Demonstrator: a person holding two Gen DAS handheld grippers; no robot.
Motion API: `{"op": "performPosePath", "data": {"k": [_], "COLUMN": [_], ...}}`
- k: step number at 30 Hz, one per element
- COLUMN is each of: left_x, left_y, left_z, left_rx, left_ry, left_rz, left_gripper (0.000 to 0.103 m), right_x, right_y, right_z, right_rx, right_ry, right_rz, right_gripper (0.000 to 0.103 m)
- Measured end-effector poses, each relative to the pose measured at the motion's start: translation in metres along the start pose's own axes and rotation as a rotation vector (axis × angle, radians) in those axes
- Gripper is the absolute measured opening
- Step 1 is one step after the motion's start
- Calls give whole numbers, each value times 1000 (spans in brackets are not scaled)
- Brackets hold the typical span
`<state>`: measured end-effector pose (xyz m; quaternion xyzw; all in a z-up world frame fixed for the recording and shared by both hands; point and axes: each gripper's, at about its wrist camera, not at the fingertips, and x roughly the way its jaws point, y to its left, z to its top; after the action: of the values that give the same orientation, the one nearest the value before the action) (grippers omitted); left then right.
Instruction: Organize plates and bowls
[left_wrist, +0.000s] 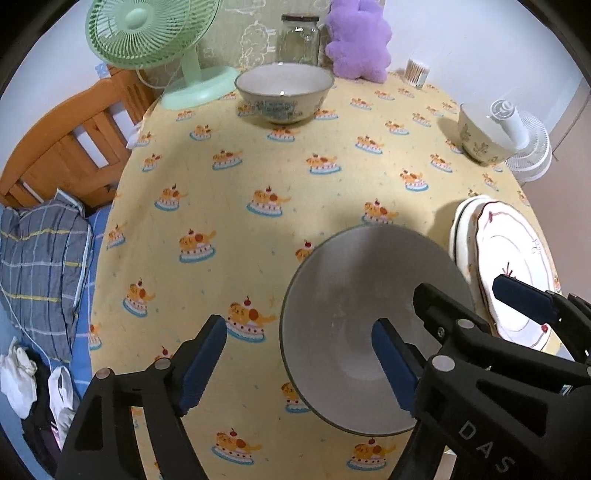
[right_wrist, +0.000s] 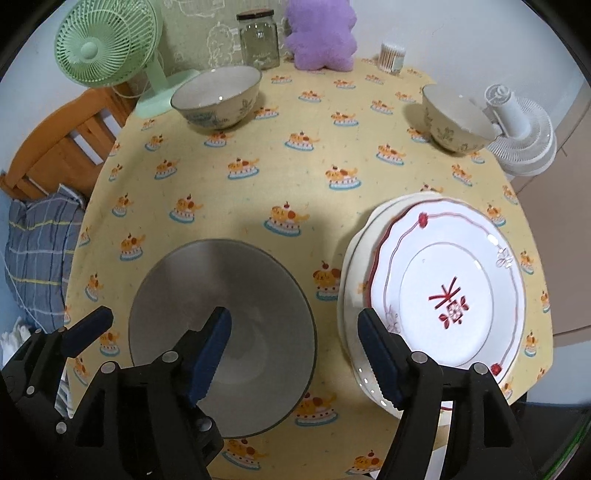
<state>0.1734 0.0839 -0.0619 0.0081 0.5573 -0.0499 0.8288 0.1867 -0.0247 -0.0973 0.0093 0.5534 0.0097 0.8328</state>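
- The grey bowl (left_wrist: 369, 325) sits on the yellow cake-print tablecloth (left_wrist: 258, 177).
- The left gripper (left_wrist: 295, 362) stands open astride the grey bowl's left rim: one blue pad outside it, the other inside, neither pressing.
- The right gripper (left_wrist: 476, 306) is open over the grey bowl's right edge.
- Just right of the grey bowl lies a stack of plates (left_wrist: 513, 266).
- Far beyond the grey bowl stands a floral bowl (left_wrist: 284, 92), with a green fan (left_wrist: 155, 40) to its left.
- Beyond and to the right of the grey bowl is a second patterned bowl (left_wrist: 480, 136).
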Motion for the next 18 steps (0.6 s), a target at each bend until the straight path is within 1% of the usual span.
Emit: {"op": "performPosePath", "data": {"k": [4, 7, 13, 18], "left_x": [-7, -12, -20, -21], "left_y": [3, 4, 3, -1], "left_z": [11, 21, 45, 64], "left_rx": [4, 3, -23, -60], "left_ry": [-12, -39, -87, -114], "left_rz": [-23, -21, 8, 50], "left_gripper": [82, 82, 82, 82], "right_x": [-8, -14, -23, -22], "right_y": [2, 2, 3, 0], "right_z": [8, 19, 44, 69], "right_rx": [-3, 0, -18, -39], "right_ry": [-19, -42, -91, -108], "right_rz": [-9, -7, 2, 44], "right_gripper": [75, 75, 75, 75]}}
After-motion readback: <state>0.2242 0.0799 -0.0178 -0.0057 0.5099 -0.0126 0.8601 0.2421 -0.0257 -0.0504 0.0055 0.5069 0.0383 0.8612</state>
